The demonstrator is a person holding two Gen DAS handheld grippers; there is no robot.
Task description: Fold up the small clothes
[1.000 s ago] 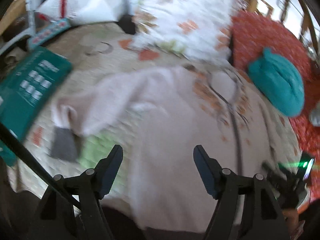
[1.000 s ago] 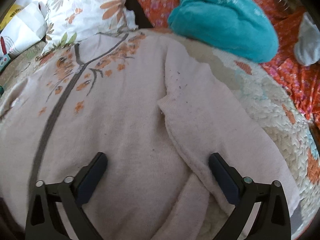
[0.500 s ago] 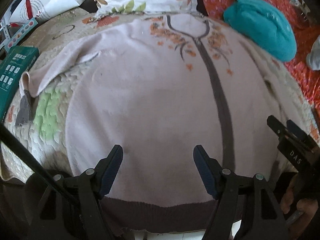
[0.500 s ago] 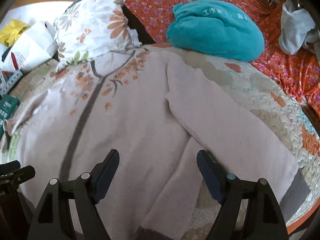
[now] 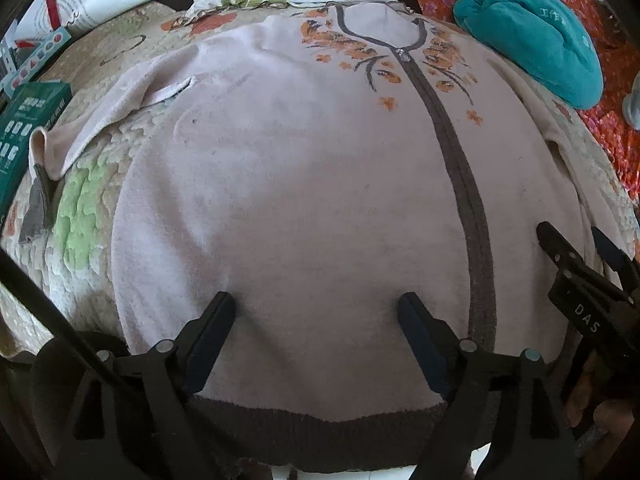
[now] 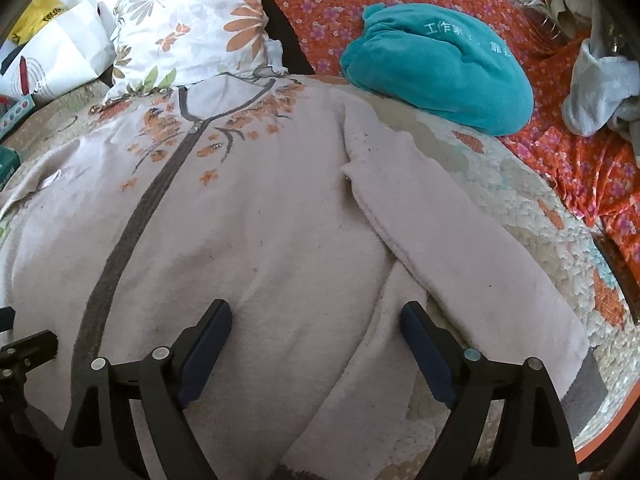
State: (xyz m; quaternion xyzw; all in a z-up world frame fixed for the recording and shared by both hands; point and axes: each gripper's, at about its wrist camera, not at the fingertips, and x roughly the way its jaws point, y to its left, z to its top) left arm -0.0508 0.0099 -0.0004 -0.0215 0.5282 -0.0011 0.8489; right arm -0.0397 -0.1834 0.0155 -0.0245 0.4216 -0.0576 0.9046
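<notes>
a lived-in bedroom at home. a quilted bedspread (image 6: 516, 208) covers the bed, with a floral pillow (image 6: 192, 36) and an orange flowered blanket (image 6: 580, 168) at its head.

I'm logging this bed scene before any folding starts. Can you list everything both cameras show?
cardigan: 1, pale pink, dark zip band and hem, orange flowers at the neck; spread flat on the quilt
quilt: 1, cream with green and orange patches; under the cardigan
pillow: 1, white floral; beyond the collar
teal bundle: 1, teal with pale lettering; on the orange sheet
orange sheet: 1, orange floral; far right
grey cloth: 1, pale grey; on the orange sheet
green box: 1, dark green; far left
white bag: 1, white; beside the pillow
left gripper: 1, black, open above the hem
right gripper: 1, black, open near the right sleeve
</notes>
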